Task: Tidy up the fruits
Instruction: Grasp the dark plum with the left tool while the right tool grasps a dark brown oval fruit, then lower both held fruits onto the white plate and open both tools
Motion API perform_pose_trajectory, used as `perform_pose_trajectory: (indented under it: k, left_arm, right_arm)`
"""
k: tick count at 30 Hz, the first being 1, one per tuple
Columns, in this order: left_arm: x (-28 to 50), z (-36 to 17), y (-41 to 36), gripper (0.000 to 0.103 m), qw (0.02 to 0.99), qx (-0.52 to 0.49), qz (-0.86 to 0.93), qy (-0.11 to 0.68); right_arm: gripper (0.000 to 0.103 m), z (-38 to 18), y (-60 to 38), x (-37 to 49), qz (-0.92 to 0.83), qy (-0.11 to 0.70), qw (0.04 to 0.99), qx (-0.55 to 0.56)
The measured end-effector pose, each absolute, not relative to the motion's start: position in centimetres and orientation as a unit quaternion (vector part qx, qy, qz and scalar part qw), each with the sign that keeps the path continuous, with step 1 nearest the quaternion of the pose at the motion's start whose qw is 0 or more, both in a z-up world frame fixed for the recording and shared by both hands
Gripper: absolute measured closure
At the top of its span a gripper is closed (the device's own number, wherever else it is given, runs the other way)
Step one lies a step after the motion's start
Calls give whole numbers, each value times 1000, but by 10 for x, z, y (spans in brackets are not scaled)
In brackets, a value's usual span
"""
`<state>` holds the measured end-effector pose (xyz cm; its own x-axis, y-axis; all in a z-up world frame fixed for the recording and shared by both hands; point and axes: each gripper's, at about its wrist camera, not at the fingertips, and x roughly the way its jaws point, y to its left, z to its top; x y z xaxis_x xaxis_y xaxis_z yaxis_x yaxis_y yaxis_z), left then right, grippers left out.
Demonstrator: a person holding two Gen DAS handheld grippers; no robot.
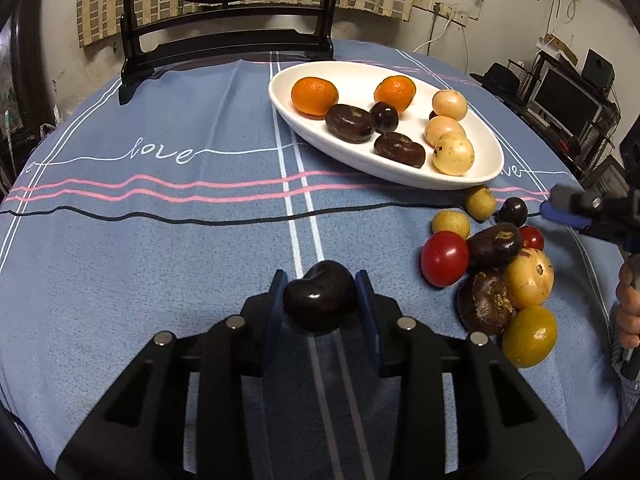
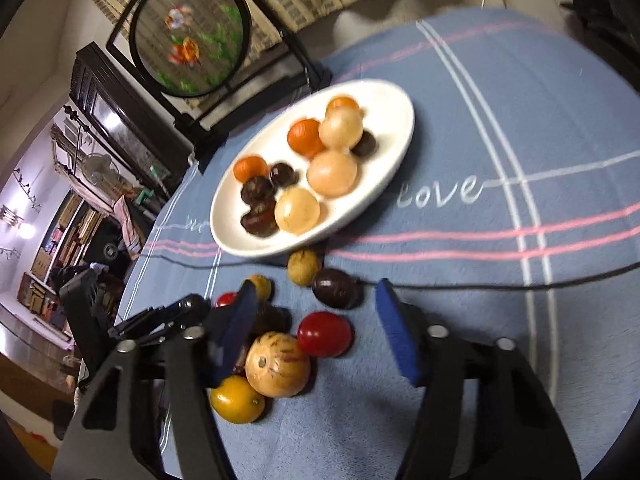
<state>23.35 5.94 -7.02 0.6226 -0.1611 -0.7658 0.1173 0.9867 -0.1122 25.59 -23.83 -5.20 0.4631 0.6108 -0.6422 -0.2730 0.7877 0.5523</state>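
Observation:
My left gripper (image 1: 320, 290) is shut on a dark purple fruit (image 1: 320, 300) and holds it above the blue tablecloth. A white oval plate (image 1: 316, 132) at the back right holds oranges, pale round fruits and dark fruits. A pile of loose fruits lies right of my left gripper: a red tomato (image 1: 444, 258), a dark fruit (image 1: 494, 245), a tan round fruit (image 1: 529, 278) and a yellow fruit (image 1: 529, 336). My right gripper (image 2: 316, 326) is open above this pile, with the red tomato (image 2: 325, 334) between its fingers. The plate (image 2: 376, 208) lies beyond.
A black-framed round screen (image 2: 192, 36) stands on the table behind the plate. The blue tablecloth (image 1: 160, 240) has pink, white and black stripes. My right gripper (image 1: 568, 210) shows at the right edge of the left wrist view, with a hand (image 1: 628, 312) below it.

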Motion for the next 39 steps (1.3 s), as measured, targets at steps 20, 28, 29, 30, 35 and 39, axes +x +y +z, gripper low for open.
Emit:
perform_pose_trajectory:
  k: [20, 28, 29, 30, 35, 39]
  left_arm:
    - [233, -71, 58, 68, 901, -28, -83, 425]
    - [227, -62, 55, 69, 910, -23, -87, 405]
    - [227, -58, 53, 69, 912, -24, -90, 399]
    - [228, -52, 53, 69, 914, -27, -94, 393]
    - [253, -16, 36, 69, 925, -19, -107, 363]
    - [287, -2, 19, 69, 926, -14, -115, 360]
  right_arm:
    - [73, -76, -231, 272, 253, 472, 820, 203]
    - [73, -61, -244, 265, 254, 441, 834, 215]
    - [73, -56, -247, 264, 254, 432, 838, 217]
    - [73, -49, -251, 261, 252, 420, 844, 220]
    - [73, -18, -260, 255, 248, 368, 868, 221]
    - [73, -1, -247, 268, 252, 362, 875, 201]
